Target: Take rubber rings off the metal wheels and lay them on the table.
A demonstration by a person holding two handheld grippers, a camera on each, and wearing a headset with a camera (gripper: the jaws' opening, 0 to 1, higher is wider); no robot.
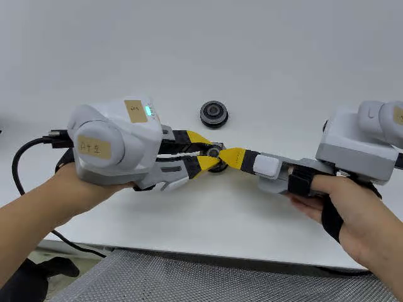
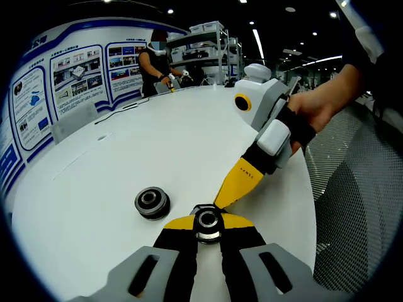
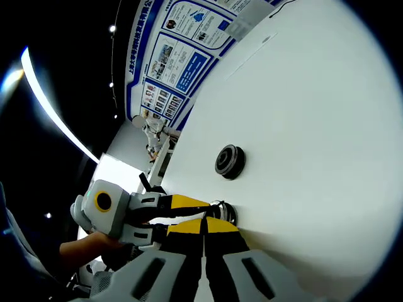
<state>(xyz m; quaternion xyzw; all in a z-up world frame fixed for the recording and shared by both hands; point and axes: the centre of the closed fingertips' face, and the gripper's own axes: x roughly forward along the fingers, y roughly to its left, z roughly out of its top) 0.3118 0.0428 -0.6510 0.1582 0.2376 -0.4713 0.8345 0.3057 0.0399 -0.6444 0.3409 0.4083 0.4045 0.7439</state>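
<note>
Clamping a small round metal wheel with a dark rubber ring [image 1: 216, 151] [image 2: 208, 224] [image 3: 225, 212] between its two yellow-tipped jaws, the left gripper [image 1: 213, 155] [image 2: 208, 220] [image 3: 211, 211] comes in from the left of the head view. One jaw sits on each side of the wheel. Whether the held wheel rests on the white worktop [image 1: 189, 63] [image 2: 189, 138] [image 3: 315, 126] or hangs just over it cannot be told.

From the opposite side, the right gripper [image 1: 228, 157] [image 2: 220, 201] [image 3: 204, 221] points at the same wheel. Its yellow jaws are pressed together into one wedge, and the tip touches the wheel's rim. Whether any of the ring is nipped between them is too small to tell.

A left hand [image 1: 94, 189] [image 3: 88, 242] holds the left gripper's white body, and a right hand [image 1: 352, 214] [image 2: 315, 107] holds the right gripper's. A black cable [image 1: 19, 163] loops away from the back of the left gripper.

Near the grippers but apart from them, a second black-rimmed metal wheel [image 1: 214, 114] [image 2: 152, 202] [image 3: 230, 162] lies flat on the worktop, its dark ring on it. A grey mesh surface [image 1: 189, 277] [image 2: 359, 201] borders the near edge of the worktop. At the far end a person [image 2: 154, 60] stands by blue-and-white wall posters [image 2: 75, 69] [image 3: 182, 56].
</note>
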